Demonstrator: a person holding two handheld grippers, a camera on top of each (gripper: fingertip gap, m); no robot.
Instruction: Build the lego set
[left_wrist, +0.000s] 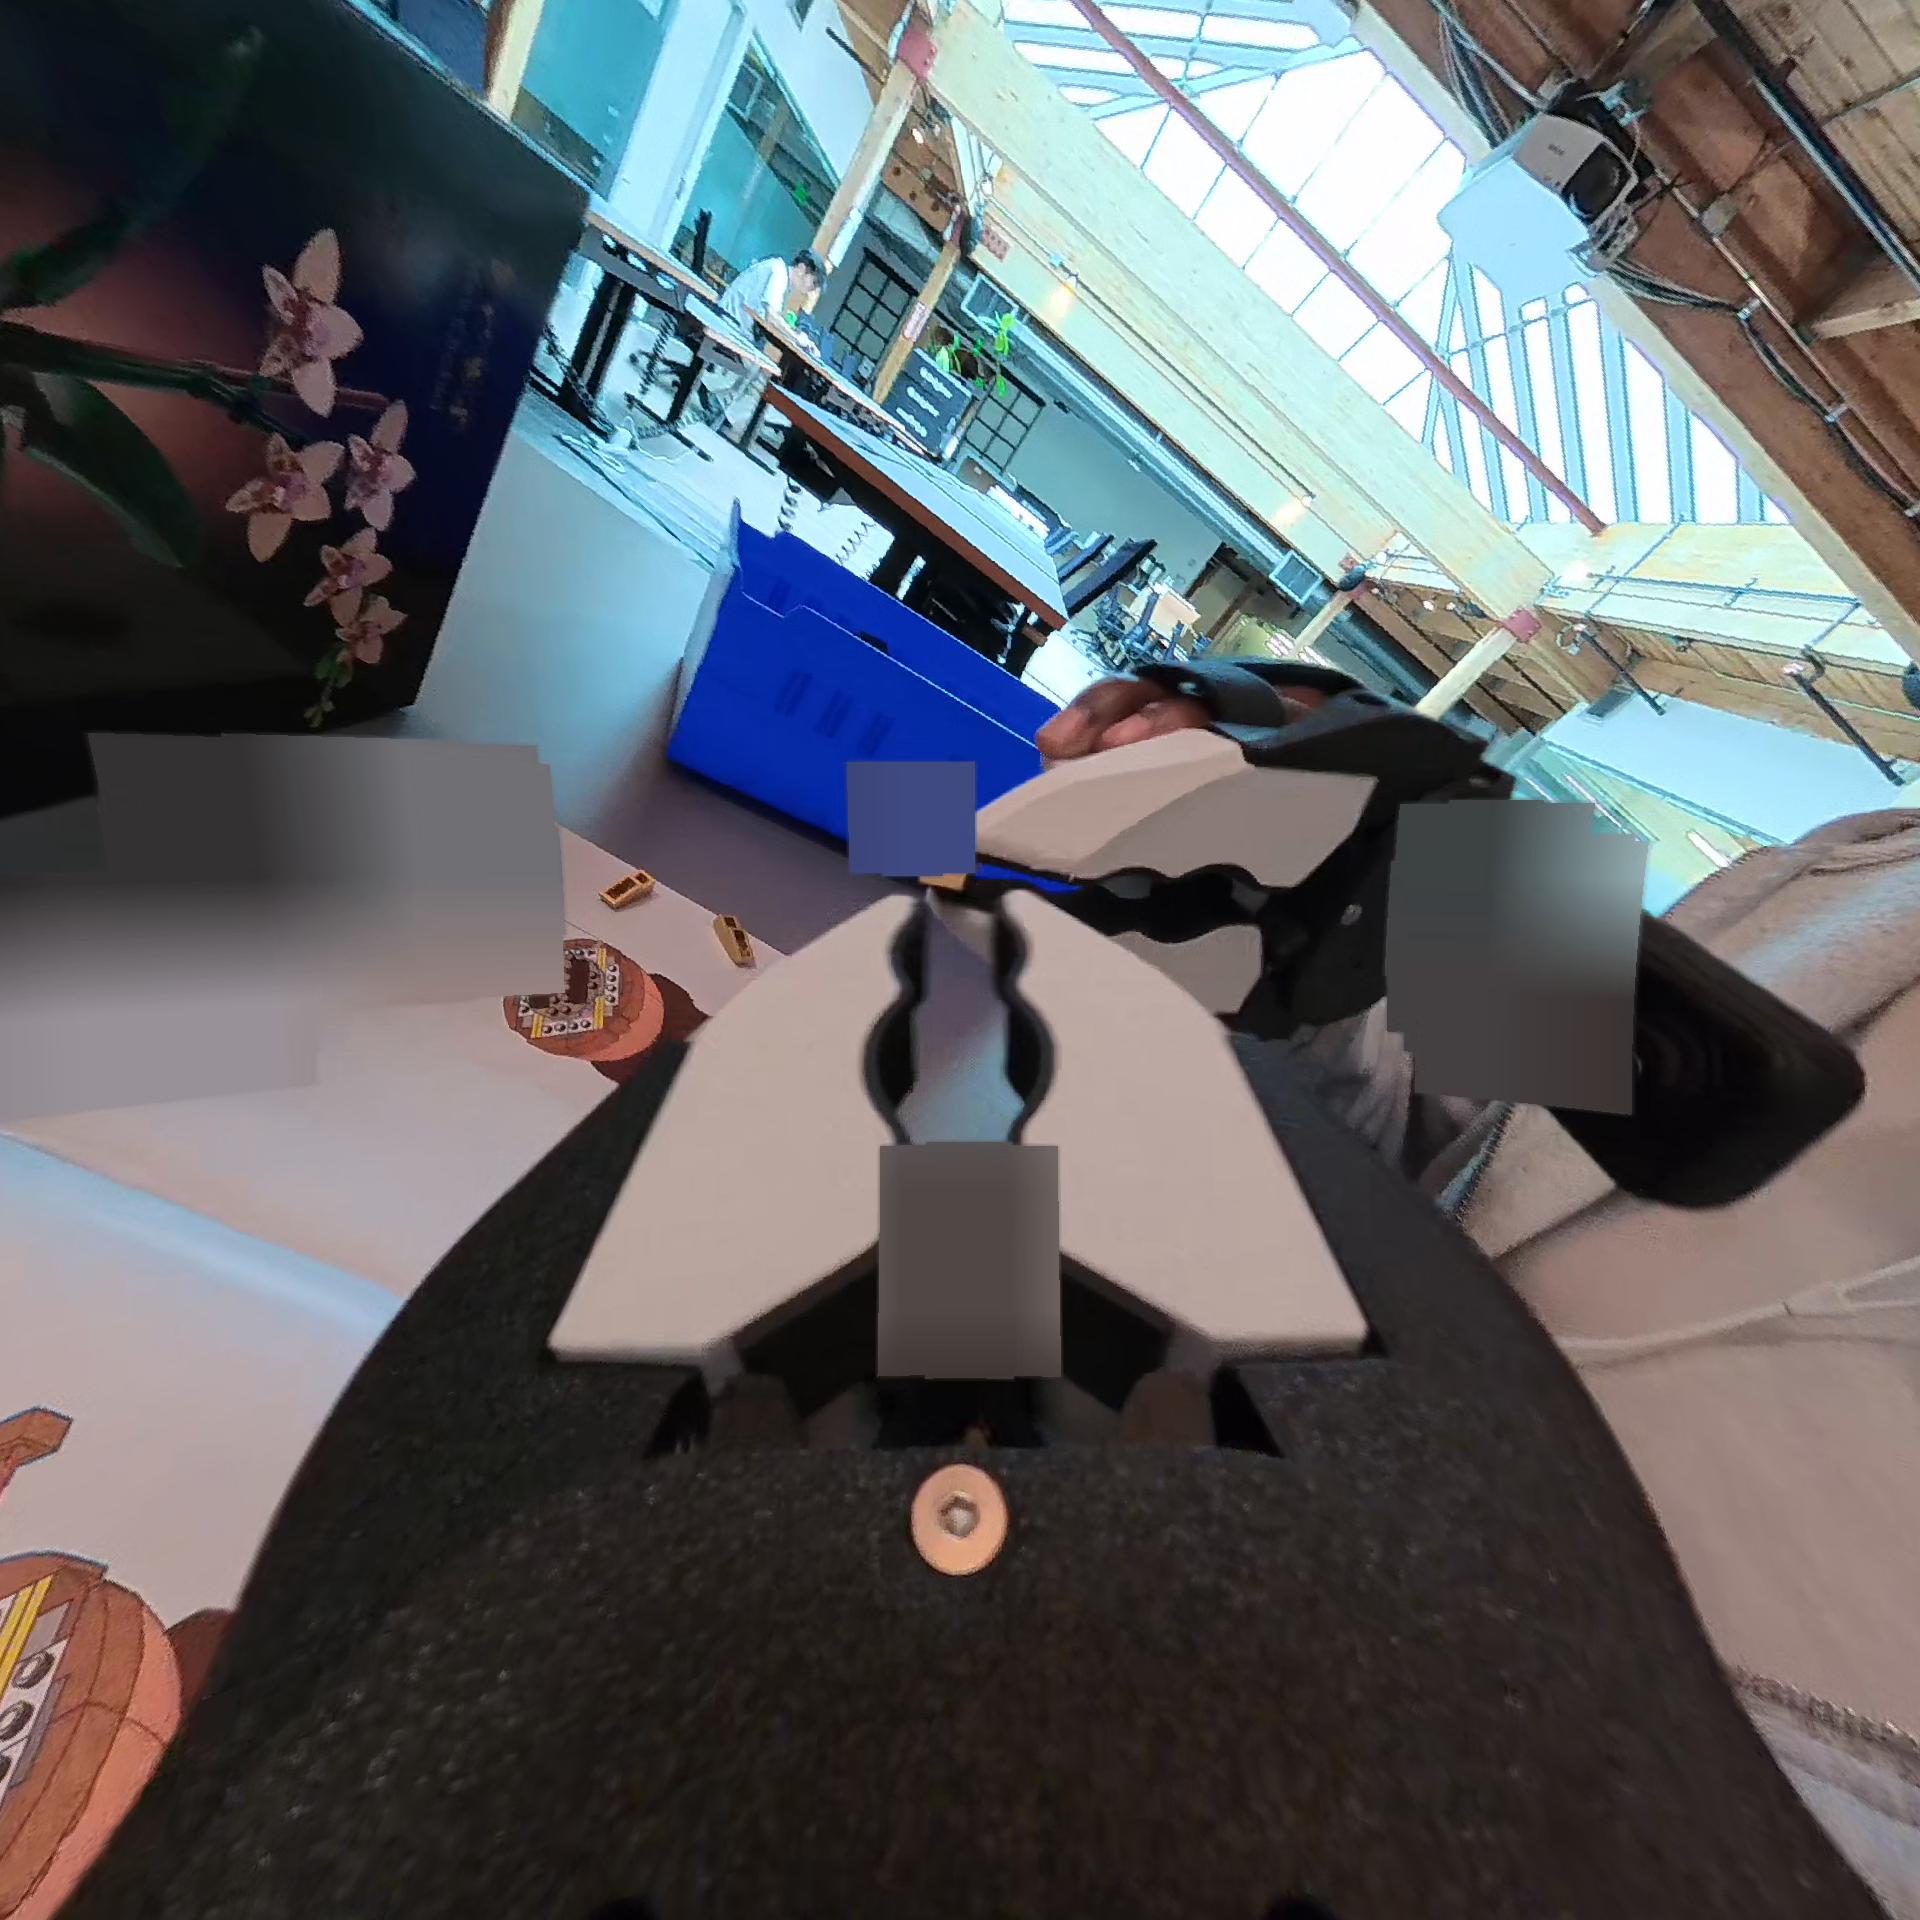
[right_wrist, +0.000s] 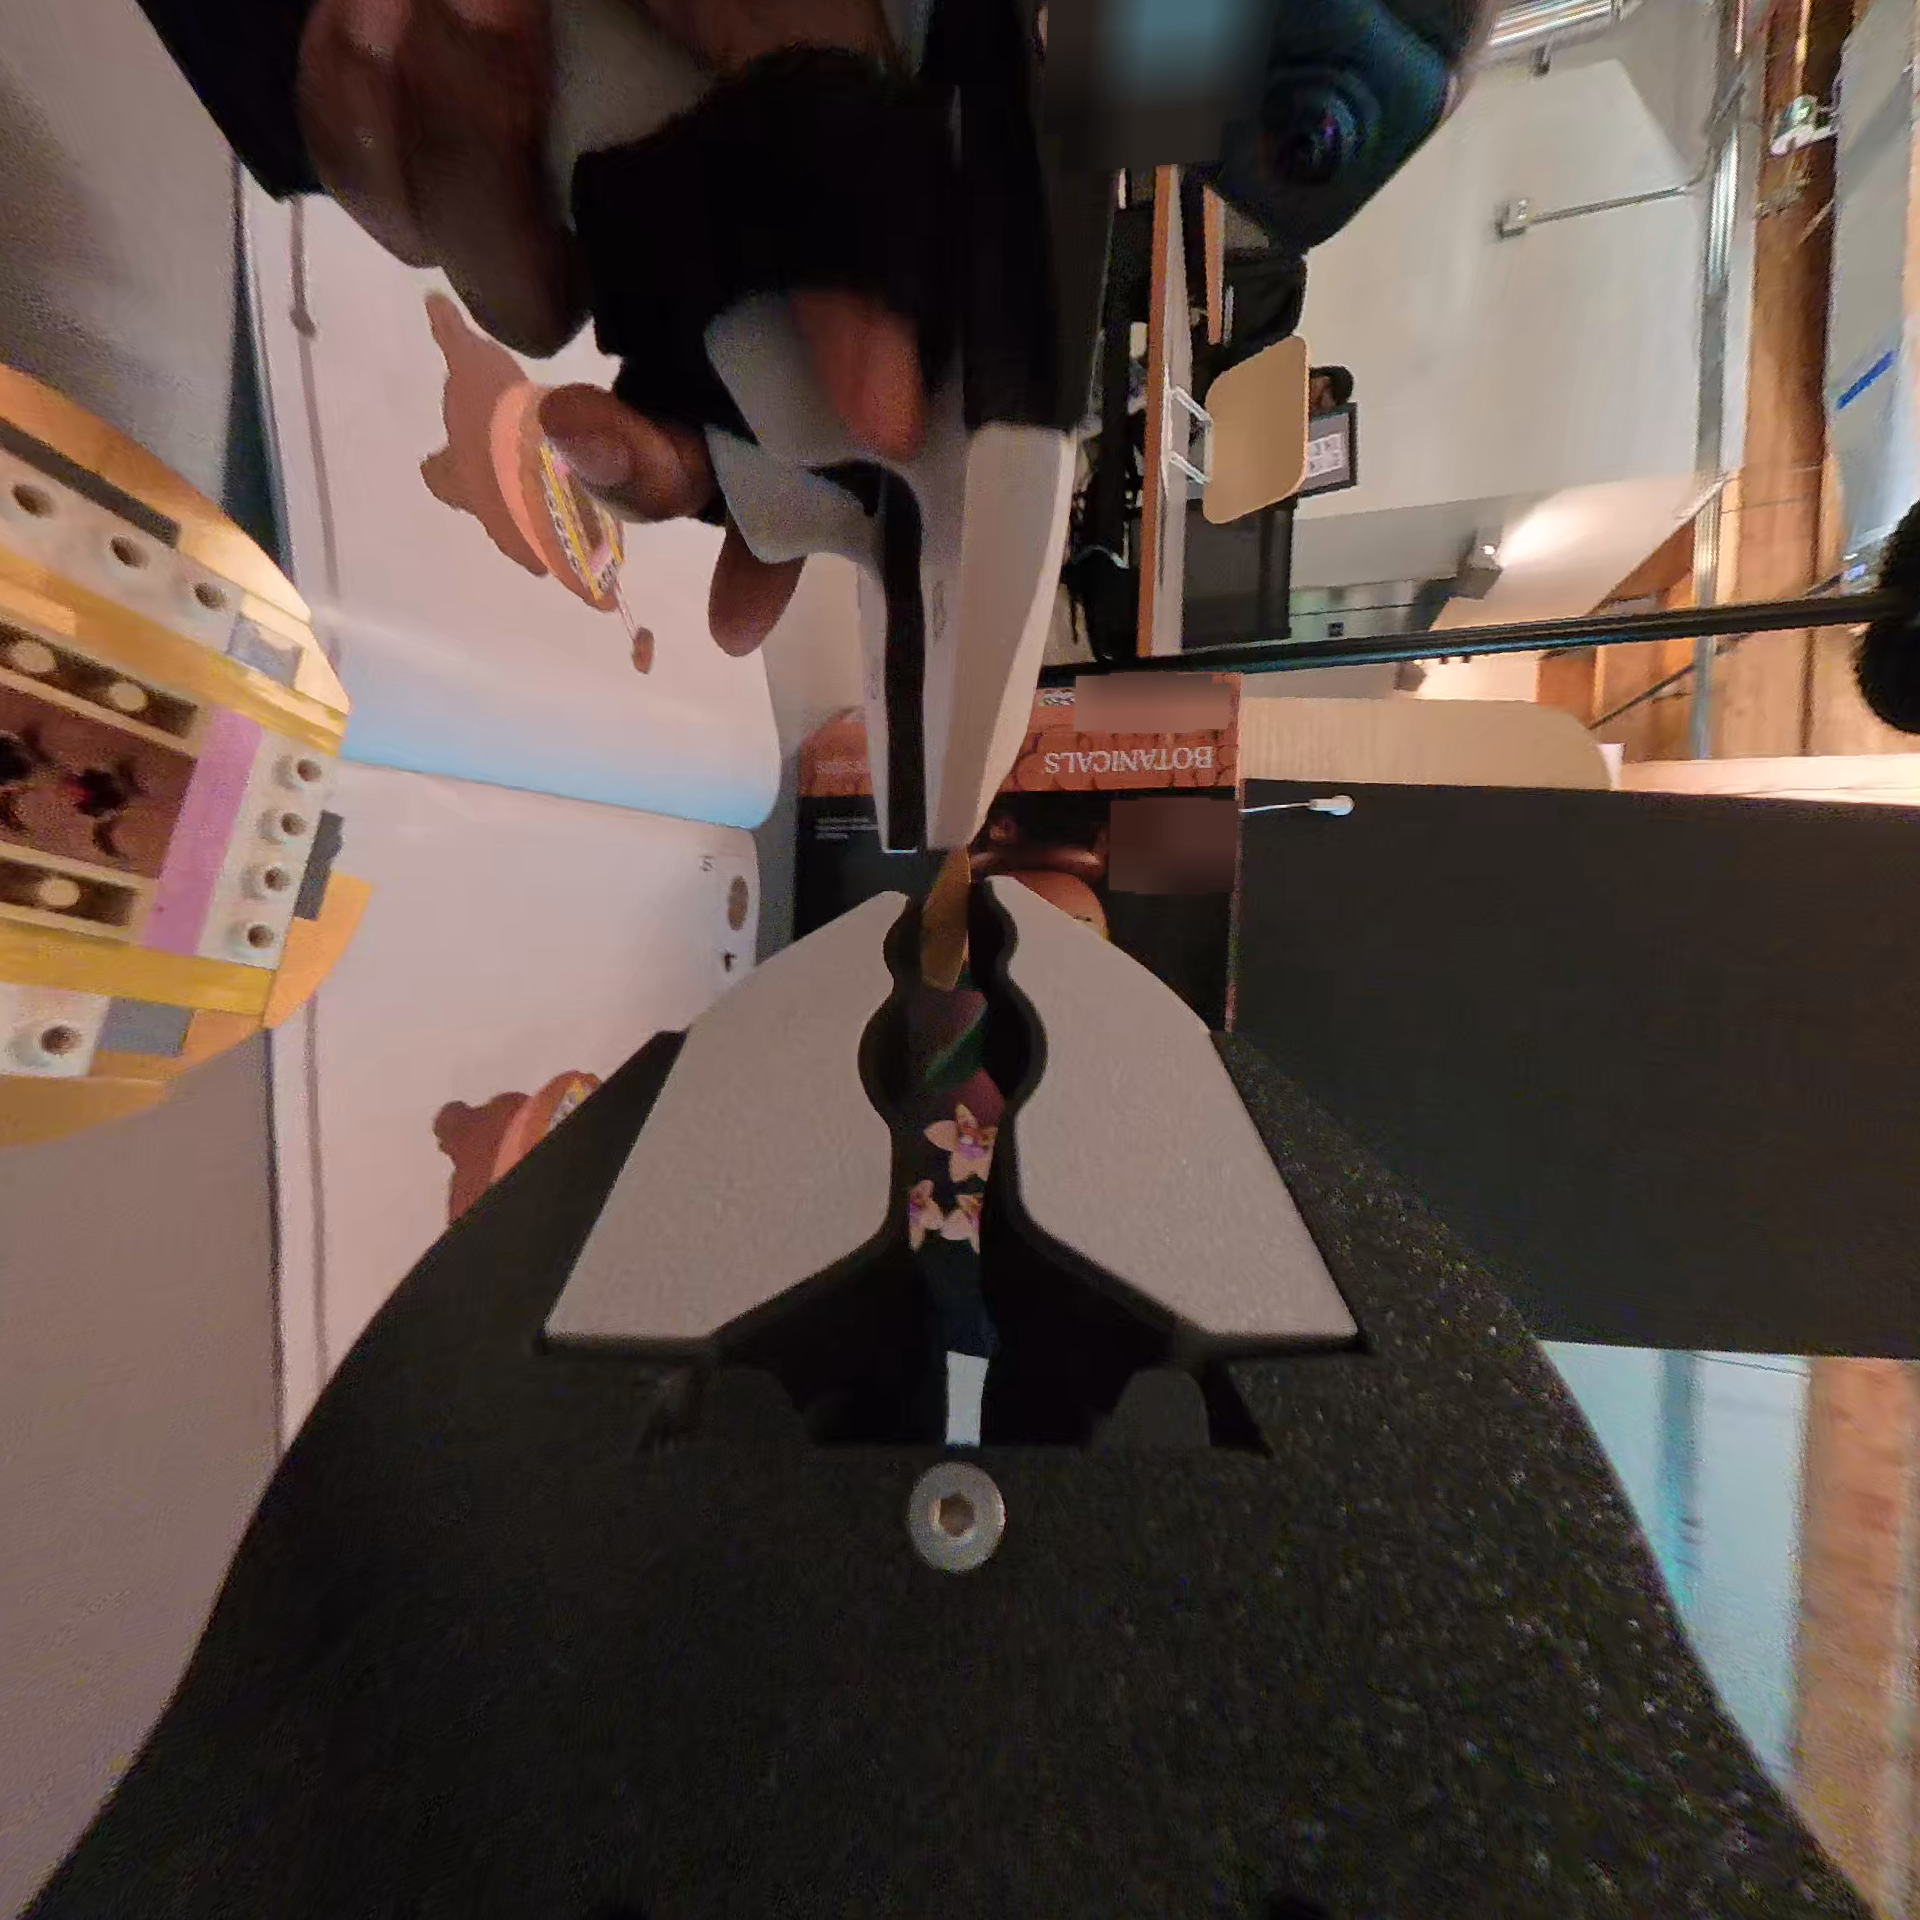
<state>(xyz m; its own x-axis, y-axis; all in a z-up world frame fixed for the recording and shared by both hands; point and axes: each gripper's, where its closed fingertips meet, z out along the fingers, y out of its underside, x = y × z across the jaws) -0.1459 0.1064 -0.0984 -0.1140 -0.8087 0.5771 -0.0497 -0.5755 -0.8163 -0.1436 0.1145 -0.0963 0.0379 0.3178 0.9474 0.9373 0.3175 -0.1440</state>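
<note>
My right gripper (right_wrist: 945, 904) is shut on a small tan brick (right_wrist: 943, 925) that stands upright between its fingertips. In the left wrist view the right gripper (left_wrist: 982, 878) comes in from the right, with the tan brick (left_wrist: 945, 881) at its tip. My left gripper (left_wrist: 961, 914) is open, and only grey table shows between its fingers. Its tips sit right at the tan brick. In the right wrist view the left gripper (right_wrist: 914, 836) comes down from above, and one fingertip (right_wrist: 961, 821) meets the brick's top end.
Two loose tan bricks (left_wrist: 627, 889) (left_wrist: 734, 938) lie by the open instruction booklet (left_wrist: 260, 1195) on the grey table (left_wrist: 582, 644). A blue bin (left_wrist: 831, 696) stands behind. A dark box with orchid pictures (left_wrist: 260, 416) stands at the left. A person's hand (right_wrist: 468, 208) holds the left gripper.
</note>
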